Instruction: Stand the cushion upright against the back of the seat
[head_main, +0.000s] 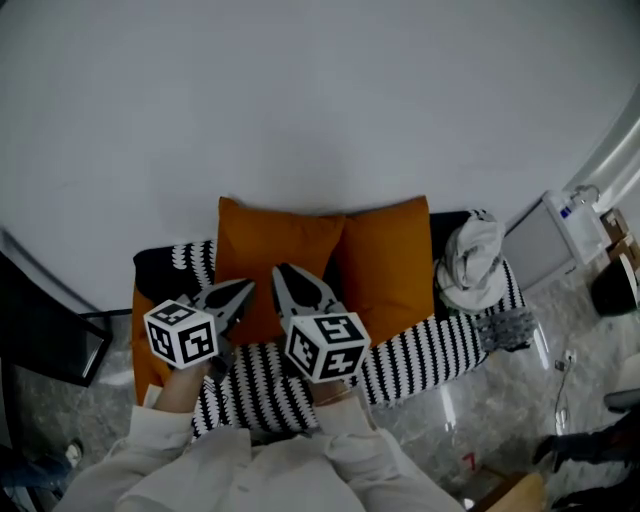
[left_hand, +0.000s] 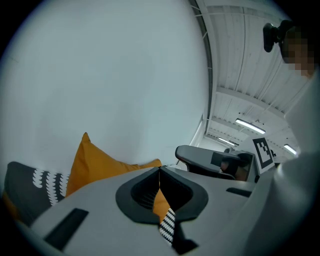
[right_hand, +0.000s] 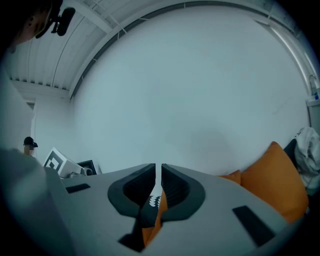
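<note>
Two orange cushions stand upright side by side against the back of a sofa (head_main: 440, 350) covered in a black-and-white zigzag throw: the left cushion (head_main: 262, 243) and the right cushion (head_main: 392, 262). My left gripper (head_main: 247, 288) hovers in front of the left cushion's lower part, jaws together and empty; in its own view the left gripper (left_hand: 160, 170) points over that cushion (left_hand: 95, 165) toward the wall. My right gripper (head_main: 279, 270) is beside it, level with the seam between the cushions. In its own view the right gripper (right_hand: 158, 169) shows only a thin slit, nothing held, with a cushion (right_hand: 275, 185) to its right.
A bundled white cloth (head_main: 472, 262) lies on the sofa's right end, with a grey knitted piece (head_main: 508, 328) just below it. A white appliance (head_main: 560, 235) stands to the right and a dark framed panel (head_main: 55, 345) to the left. A plain white wall (head_main: 320, 100) rises behind the sofa.
</note>
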